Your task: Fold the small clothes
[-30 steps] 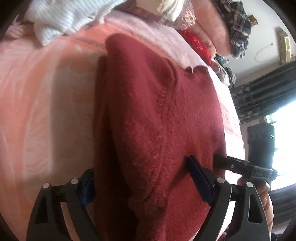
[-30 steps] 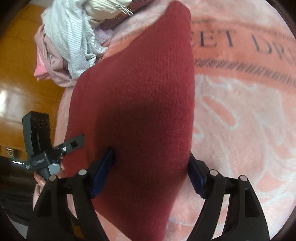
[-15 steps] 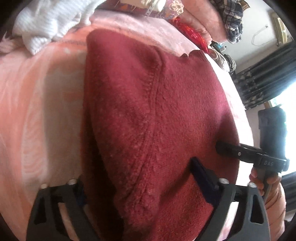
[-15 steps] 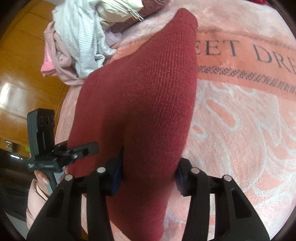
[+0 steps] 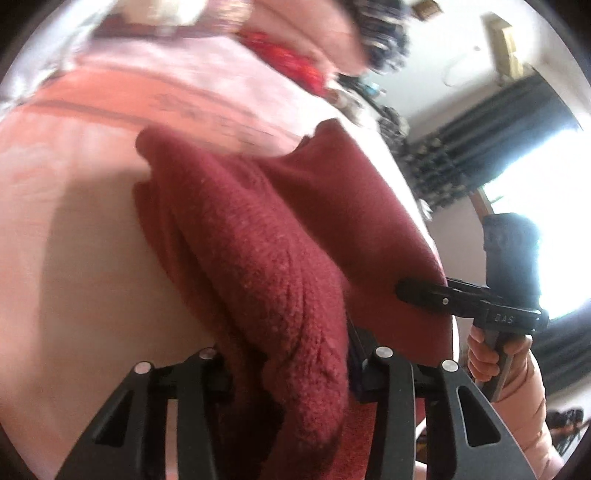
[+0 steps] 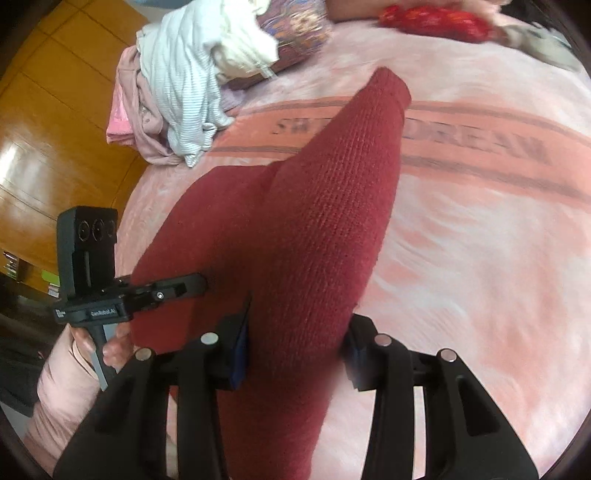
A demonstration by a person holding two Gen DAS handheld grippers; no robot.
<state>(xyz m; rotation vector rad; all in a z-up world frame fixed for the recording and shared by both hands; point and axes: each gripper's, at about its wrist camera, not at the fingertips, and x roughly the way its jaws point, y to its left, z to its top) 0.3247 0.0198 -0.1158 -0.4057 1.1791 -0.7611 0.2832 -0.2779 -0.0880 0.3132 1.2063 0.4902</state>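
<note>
A dark red knitted garment (image 5: 280, 258) lies partly lifted over a pink blanket (image 5: 74, 221). My left gripper (image 5: 291, 373) is shut on a thick bunched edge of it. My right gripper (image 6: 295, 350) is shut on the opposite edge of the red garment (image 6: 325, 229), which stretches away as a raised ridge to its far tip. Each gripper shows in the other's view: the right gripper in the left wrist view (image 5: 402, 291), the left gripper in the right wrist view (image 6: 201, 284). Both hold the cloth above the blanket.
A pile of white striped and pink clothes (image 6: 177, 92) lies at the far left of the bed, beside a patterned pillow (image 6: 295, 40). A bright red item (image 6: 432, 18) lies at the far edge. A wooden floor (image 6: 44, 147) lies to the left. Dark curtains (image 5: 491, 140) hang to the right.
Both grippers have closed from wide open onto the red garment's edges and lifted them. The garment now rises off the blanket and is bunched between them.
</note>
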